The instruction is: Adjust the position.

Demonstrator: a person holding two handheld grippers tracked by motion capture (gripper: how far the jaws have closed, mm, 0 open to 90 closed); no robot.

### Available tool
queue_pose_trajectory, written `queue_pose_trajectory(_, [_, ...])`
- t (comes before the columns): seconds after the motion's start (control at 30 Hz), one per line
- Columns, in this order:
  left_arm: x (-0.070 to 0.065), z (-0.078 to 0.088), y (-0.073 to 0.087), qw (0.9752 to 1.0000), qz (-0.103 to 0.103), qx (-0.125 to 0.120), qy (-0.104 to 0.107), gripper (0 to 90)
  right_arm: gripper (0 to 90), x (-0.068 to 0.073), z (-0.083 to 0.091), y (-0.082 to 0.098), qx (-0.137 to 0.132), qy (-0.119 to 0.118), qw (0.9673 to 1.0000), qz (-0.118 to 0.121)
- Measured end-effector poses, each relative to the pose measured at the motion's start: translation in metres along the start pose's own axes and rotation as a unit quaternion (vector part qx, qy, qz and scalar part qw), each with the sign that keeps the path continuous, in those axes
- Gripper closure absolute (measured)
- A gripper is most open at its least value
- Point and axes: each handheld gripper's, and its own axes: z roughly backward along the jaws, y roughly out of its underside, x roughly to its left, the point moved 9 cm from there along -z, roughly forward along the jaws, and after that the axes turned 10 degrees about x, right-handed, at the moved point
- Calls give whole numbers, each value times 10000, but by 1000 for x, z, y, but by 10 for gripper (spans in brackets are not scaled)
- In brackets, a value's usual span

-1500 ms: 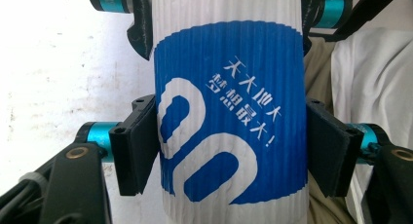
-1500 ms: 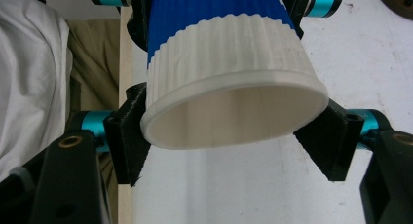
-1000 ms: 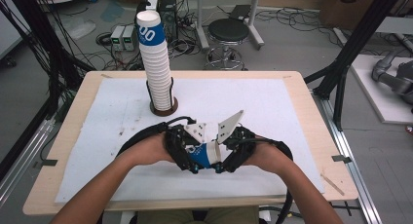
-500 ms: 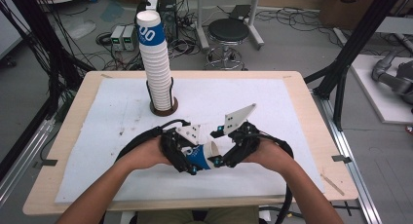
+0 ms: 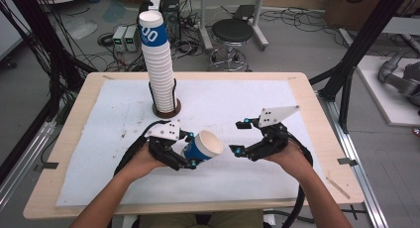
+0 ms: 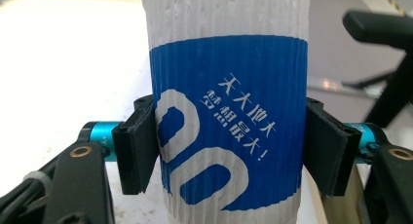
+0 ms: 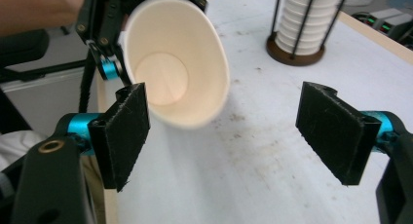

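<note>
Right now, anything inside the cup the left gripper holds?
The right gripper view looks into the cup: bare white wall and bottom, nothing in it. The left gripper clamps its blue band; the nearest inner wall is hidden by the rim.

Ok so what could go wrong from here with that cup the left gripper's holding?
The left gripper pinches the paper cup by its thin ribbed wall, so a harder squeeze could crush it. The cup lies tilted with its mouth toward the right gripper, whose jaws have just been opening with nothing between them; a careless approach could knock the rim. The tall cup stack stands close behind and could topple if bumped.
</note>
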Motion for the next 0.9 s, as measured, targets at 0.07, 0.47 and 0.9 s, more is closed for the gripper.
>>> queue_pose_trajectory(0.07, [2,2,1,9999,53,-155,-55,301,205,-4,1,6,-25,52,9999,-101])
queue_pose_trajectory(0.47, [7,15,8,9937,39,-1087,-277,298,205,-21,-2,40,9,407,9981,-465])
queue_pose_trajectory(0.9, [11,36,14,9809,-87,-1859,-556,295,205,-32,-2,63,-203,795,9939,-736])
